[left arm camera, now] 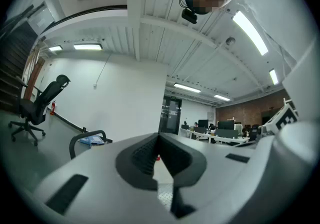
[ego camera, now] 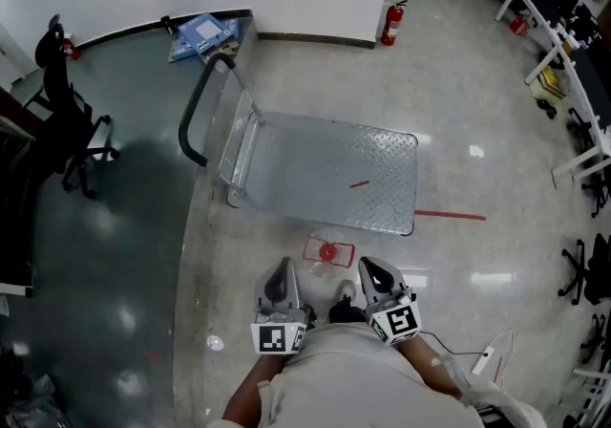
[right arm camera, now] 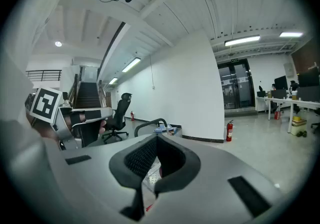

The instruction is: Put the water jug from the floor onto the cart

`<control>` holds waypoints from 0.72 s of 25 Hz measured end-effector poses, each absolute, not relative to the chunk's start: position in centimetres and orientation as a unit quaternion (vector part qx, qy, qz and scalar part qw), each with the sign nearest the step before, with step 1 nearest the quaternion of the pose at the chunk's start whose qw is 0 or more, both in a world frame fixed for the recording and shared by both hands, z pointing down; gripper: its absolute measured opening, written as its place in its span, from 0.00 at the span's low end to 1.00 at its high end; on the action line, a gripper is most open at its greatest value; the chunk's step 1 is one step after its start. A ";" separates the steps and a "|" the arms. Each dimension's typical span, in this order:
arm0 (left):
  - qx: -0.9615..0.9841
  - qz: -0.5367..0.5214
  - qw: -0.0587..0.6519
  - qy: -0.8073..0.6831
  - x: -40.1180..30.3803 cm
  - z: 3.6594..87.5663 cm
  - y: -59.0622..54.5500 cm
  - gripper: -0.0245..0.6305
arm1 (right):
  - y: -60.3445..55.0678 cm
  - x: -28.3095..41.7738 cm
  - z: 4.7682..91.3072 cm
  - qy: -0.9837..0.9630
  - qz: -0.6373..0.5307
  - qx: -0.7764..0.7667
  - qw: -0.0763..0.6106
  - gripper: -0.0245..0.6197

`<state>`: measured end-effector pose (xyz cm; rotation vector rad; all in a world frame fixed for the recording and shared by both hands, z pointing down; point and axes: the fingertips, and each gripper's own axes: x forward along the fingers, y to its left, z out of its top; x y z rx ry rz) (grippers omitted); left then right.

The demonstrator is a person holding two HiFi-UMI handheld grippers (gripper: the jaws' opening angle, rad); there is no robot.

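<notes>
The water jug, clear with a red cap, stands on the floor just in front of the near edge of the cart, a flat metal platform with a black handle at its left end. My left gripper and right gripper hover side by side just short of the jug, one on each side of it and not touching it. Both are shut with nothing between the jaws. In the left gripper view the left gripper points level toward the cart handle. In the right gripper view the right gripper tilts slightly down.
A black office chair stands at the left and a blue box lies by the white wall behind the cart handle. A red fire extinguisher leans at the wall's corner. Desks and chairs line the right side. A red tape strip marks the floor.
</notes>
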<state>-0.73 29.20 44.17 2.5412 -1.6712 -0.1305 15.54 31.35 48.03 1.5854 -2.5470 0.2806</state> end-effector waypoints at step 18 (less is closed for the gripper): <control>0.837 -0.038 0.048 -0.544 -0.4 44.2 29.5 0.04 | 29.7 15.5 48.9 -0.844 0.087 0.524 0.074 0.05</control>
